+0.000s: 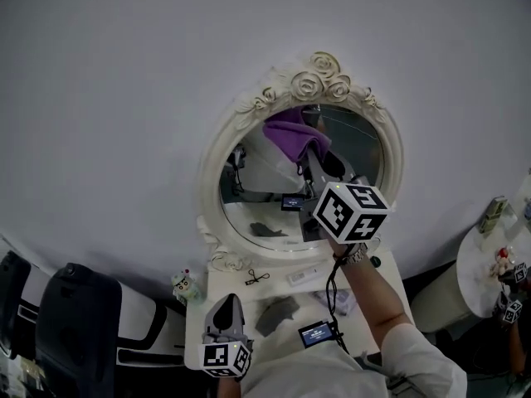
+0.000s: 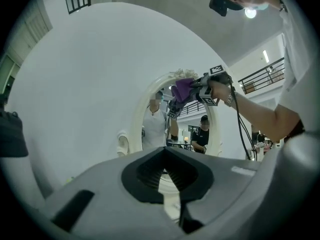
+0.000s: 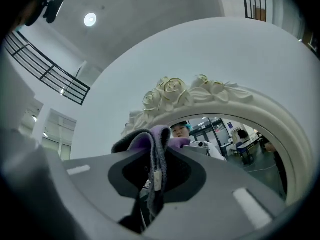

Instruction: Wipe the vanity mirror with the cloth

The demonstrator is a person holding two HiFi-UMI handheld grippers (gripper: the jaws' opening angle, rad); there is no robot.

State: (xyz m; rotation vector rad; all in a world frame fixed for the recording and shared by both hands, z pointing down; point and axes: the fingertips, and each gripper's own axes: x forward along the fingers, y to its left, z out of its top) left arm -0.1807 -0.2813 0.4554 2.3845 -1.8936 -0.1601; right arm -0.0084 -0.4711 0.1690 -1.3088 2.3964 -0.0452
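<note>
An oval vanity mirror (image 1: 274, 206) in a cream frame topped with carved roses (image 1: 315, 77) stands against the pale wall. My right gripper (image 1: 314, 157) is raised to the upper part of the glass, shut on a purple cloth (image 1: 292, 133) that presses on the mirror. In the right gripper view the cloth (image 3: 150, 140) is bunched between the jaws of the right gripper (image 3: 156, 170), just below the rose crest (image 3: 172, 95). My left gripper (image 1: 226, 303) is low over the vanity top, shut and holding nothing. The left gripper view shows the mirror (image 2: 175, 129) and the cloth (image 2: 183, 88) ahead.
The white vanity top (image 1: 228, 284) holds an eyelash curler (image 1: 256, 278), a white tube (image 1: 303, 275), a dark grey patch (image 1: 278, 313) and a small figurine (image 1: 186, 287). A round white side table (image 1: 481, 268) stands at right, a black chair (image 1: 75, 322) at left.
</note>
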